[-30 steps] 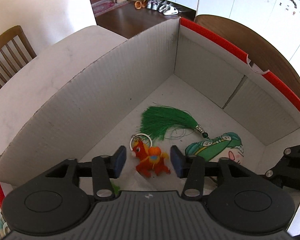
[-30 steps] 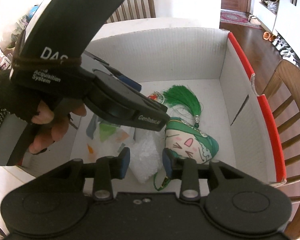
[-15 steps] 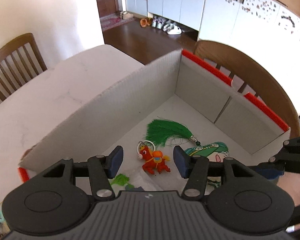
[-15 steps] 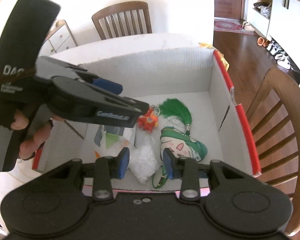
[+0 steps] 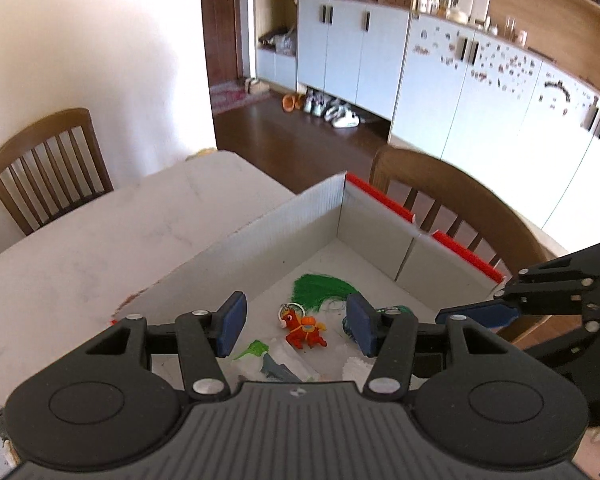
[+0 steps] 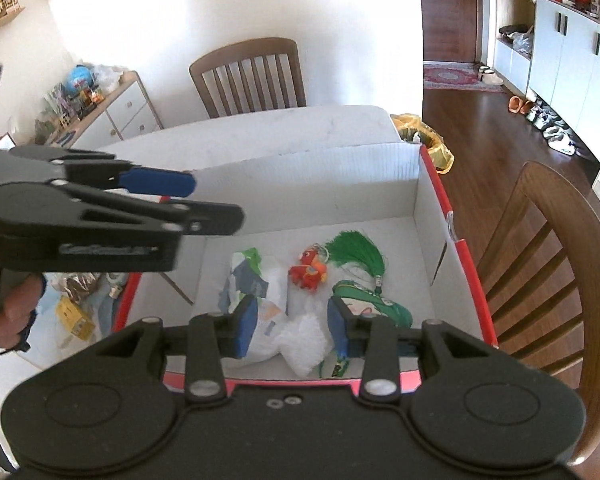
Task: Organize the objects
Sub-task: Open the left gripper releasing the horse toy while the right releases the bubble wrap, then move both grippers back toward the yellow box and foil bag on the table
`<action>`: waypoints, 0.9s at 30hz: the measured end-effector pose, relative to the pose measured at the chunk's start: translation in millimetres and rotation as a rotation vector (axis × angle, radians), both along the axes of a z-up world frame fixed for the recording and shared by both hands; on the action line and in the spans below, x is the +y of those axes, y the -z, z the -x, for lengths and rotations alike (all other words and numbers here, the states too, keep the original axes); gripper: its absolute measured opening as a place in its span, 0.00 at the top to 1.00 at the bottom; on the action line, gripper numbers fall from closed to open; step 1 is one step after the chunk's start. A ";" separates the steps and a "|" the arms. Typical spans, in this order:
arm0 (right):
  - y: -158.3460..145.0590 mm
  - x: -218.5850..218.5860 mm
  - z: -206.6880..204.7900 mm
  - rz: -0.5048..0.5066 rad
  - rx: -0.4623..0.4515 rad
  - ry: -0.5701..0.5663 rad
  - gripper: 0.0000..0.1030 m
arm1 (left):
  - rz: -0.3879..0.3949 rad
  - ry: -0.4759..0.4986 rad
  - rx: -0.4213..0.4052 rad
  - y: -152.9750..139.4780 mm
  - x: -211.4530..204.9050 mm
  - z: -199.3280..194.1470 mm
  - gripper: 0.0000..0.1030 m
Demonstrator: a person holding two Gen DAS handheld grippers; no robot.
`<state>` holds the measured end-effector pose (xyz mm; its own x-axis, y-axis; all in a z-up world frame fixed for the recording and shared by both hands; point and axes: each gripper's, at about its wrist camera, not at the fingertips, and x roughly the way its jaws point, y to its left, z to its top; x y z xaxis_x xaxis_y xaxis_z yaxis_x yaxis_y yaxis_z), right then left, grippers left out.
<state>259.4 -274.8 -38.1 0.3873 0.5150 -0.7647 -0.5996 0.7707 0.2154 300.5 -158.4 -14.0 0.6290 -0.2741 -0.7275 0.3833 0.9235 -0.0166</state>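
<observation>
A white cardboard box with red edges [image 5: 380,236] [image 6: 432,216] stands on the white table. Inside lie a red horse keychain [image 5: 303,327] [image 6: 308,270], a green tassel [image 5: 320,288] [image 6: 352,250], a green cartoon pouch [image 6: 364,304], a white fluffy item [image 6: 304,344] and a plastic packet [image 6: 252,280]. My left gripper [image 5: 294,322] is open and empty, held well above the box. My right gripper [image 6: 288,328] is open and empty, above the box's near edge. The left gripper shows in the right wrist view [image 6: 156,196].
Wooden chairs stand at the far side [image 5: 48,164] [image 6: 248,76] and right of the table [image 5: 460,200] [image 6: 552,264]. Small loose items [image 6: 76,304] lie on the table left of the box. A yellow bag [image 6: 424,140] sits beyond the table corner.
Both grippers have risen and pulled back from the box, still open. The red horse keychain stays on the box floor.
</observation>
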 end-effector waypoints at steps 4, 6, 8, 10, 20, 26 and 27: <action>-5.5 0.8 7.8 -0.013 -0.012 0.007 0.63 | 0.016 -0.016 -0.025 -10.8 12.3 15.5 0.47; -9.0 2.6 13.0 -0.017 -0.018 0.008 0.63 | 0.024 -0.026 -0.034 -15.1 19.0 23.1 0.47; -10.8 5.4 18.6 -0.021 -0.023 0.010 0.61 | 0.029 -0.030 -0.041 -17.3 24.4 30.6 0.45; -12.8 9.0 24.8 -0.025 -0.030 0.012 0.54 | 0.030 -0.029 -0.047 -19.9 30.0 38.6 0.43; -25.7 32.6 59.5 -0.043 -0.084 0.018 0.34 | 0.052 -0.029 -0.078 -29.5 68.9 78.8 0.36; -31.5 51.8 75.5 -0.069 -0.103 0.022 0.17 | 0.057 -0.054 -0.092 -31.1 97.4 96.5 0.28; -32.3 55.0 78.0 -0.075 -0.106 0.023 0.17 | 0.053 -0.063 -0.097 -31.4 102.0 99.1 0.27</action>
<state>181.4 -219.8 -5.8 0.4764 0.5590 -0.6787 -0.6046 0.7687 0.2087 201.4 -56.4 17.4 0.7129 -0.2684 -0.6479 0.3266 0.9446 -0.0320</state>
